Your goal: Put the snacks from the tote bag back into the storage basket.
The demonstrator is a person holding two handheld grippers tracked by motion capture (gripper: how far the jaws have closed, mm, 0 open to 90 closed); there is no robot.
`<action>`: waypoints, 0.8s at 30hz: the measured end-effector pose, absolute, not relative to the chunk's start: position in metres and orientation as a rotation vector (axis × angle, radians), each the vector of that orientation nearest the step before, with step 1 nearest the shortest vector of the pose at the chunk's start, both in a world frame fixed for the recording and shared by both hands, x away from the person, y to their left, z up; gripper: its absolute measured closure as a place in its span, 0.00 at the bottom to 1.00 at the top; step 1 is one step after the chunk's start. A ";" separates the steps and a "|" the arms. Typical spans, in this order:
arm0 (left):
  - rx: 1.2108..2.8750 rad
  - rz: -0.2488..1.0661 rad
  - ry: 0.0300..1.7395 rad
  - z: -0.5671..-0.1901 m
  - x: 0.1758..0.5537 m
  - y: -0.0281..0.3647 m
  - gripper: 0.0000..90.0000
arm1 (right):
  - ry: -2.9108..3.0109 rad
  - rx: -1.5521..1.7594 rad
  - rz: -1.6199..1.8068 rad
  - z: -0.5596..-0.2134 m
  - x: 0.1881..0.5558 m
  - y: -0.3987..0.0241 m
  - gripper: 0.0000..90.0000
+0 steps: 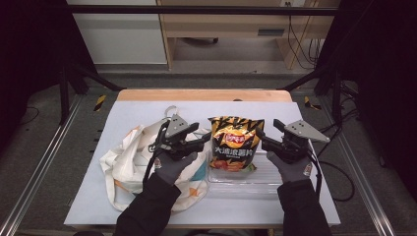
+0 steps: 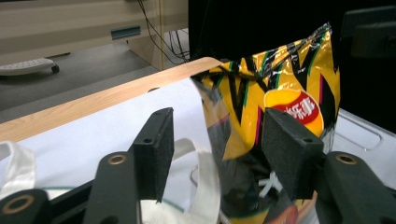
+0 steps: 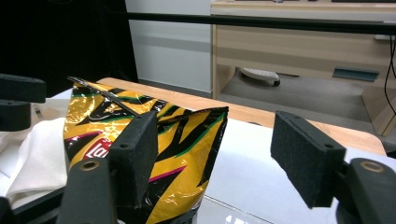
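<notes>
A yellow and black chip bag (image 1: 235, 142) stands upright in a clear plastic tray (image 1: 265, 179) at mid-table. My left gripper (image 1: 206, 141) is just left of the bag and open. In the left gripper view the gripper (image 2: 217, 149) has its pads wide apart, the bag's (image 2: 289, 74) near edge standing between and just beyond them with no pad pressing on it. My right gripper (image 1: 260, 137) is at the bag's right side, also open. In the right gripper view its jaws (image 3: 217, 163) gape, and the bag (image 3: 187, 130) rises behind the left one.
A crumpled white tote bag (image 1: 128, 162) with orange and teal print lies on the left of the white table cover, under my left hand; its strap (image 2: 205, 186) runs below the left jaws. A wooden table edge (image 1: 204, 95) is at the back. Dark frame posts stand on both sides.
</notes>
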State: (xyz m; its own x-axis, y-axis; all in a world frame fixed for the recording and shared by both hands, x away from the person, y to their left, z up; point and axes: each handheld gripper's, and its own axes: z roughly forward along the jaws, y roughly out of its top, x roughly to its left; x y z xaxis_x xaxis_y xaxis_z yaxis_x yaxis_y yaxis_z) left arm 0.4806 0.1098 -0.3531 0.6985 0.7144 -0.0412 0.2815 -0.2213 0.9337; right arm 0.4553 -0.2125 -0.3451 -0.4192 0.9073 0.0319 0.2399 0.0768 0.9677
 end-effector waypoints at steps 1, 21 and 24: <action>1.804 0.486 0.788 -0.353 0.480 0.114 0.46 | 1.734 1.137 1.377 -0.344 0.454 -0.212 0.34; 1.811 0.587 0.840 -0.352 0.454 0.195 0.35 | 1.767 1.079 1.356 -0.340 0.432 -0.216 0.23; 1.811 0.600 0.860 -0.356 0.451 0.204 0.34 | 1.777 1.084 1.339 -0.343 0.431 -0.219 0.22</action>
